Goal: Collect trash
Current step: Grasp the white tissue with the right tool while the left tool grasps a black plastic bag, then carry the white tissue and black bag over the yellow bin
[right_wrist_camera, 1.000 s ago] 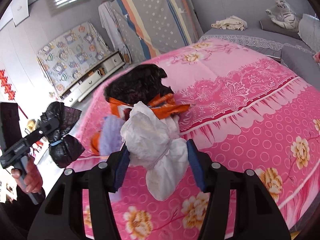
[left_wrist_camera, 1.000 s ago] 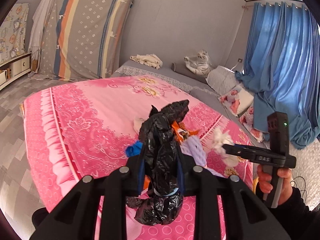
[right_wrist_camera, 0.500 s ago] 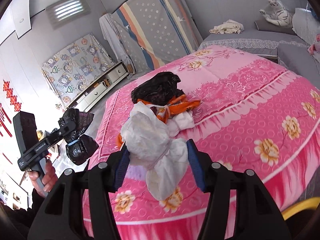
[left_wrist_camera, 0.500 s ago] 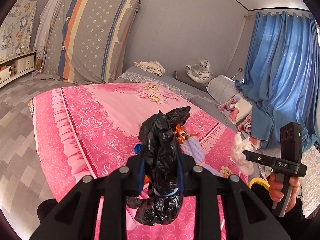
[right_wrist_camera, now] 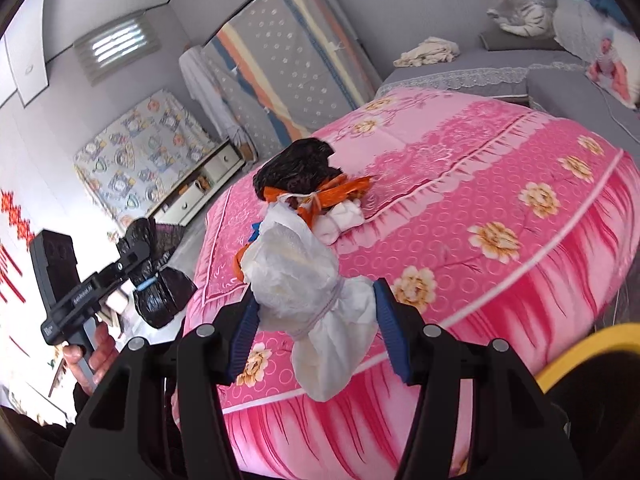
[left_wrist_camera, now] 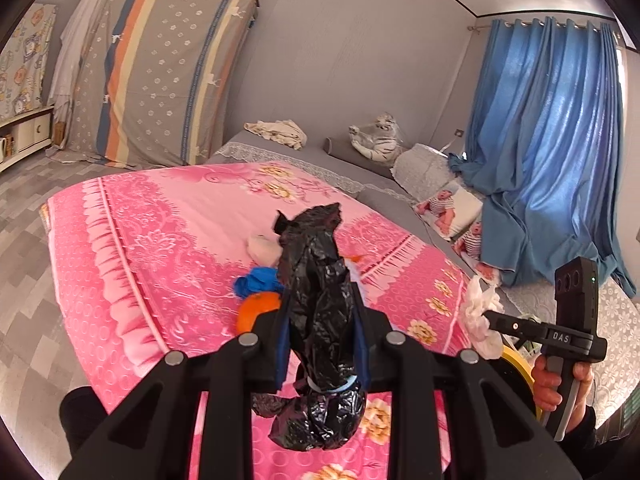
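My left gripper [left_wrist_camera: 320, 340] is shut on a tied black trash bag [left_wrist_camera: 320, 320] and holds it above the near edge of the pink bed [left_wrist_camera: 160, 216]. My right gripper [right_wrist_camera: 316, 320] is shut on a tied white trash bag [right_wrist_camera: 308, 292], off the bed's edge beside a yellow-rimmed bin [right_wrist_camera: 592, 344]. More trash lies on the bed: a black bag [right_wrist_camera: 296, 168], an orange bag [right_wrist_camera: 340, 190], a small white bag [right_wrist_camera: 344, 216], a blue one [left_wrist_camera: 256, 282] and an orange one [left_wrist_camera: 256, 312]. Each gripper shows in the other's view, the left [right_wrist_camera: 136, 258] and the right [left_wrist_camera: 486, 316].
The bin's yellow rim [left_wrist_camera: 520, 364] shows low right, under the right gripper. A grey sofa [left_wrist_camera: 320, 156] with a toy tiger [left_wrist_camera: 378, 140] stands behind the bed. Blue curtains [left_wrist_camera: 548, 140] hang on the right. A striped mattress [left_wrist_camera: 160, 76] leans on the far wall.
Both grippers have drawn back from the trash pile on the bed, each still holding its bag. The right gripper has moved off the bed's edge to beside the yellow bin.
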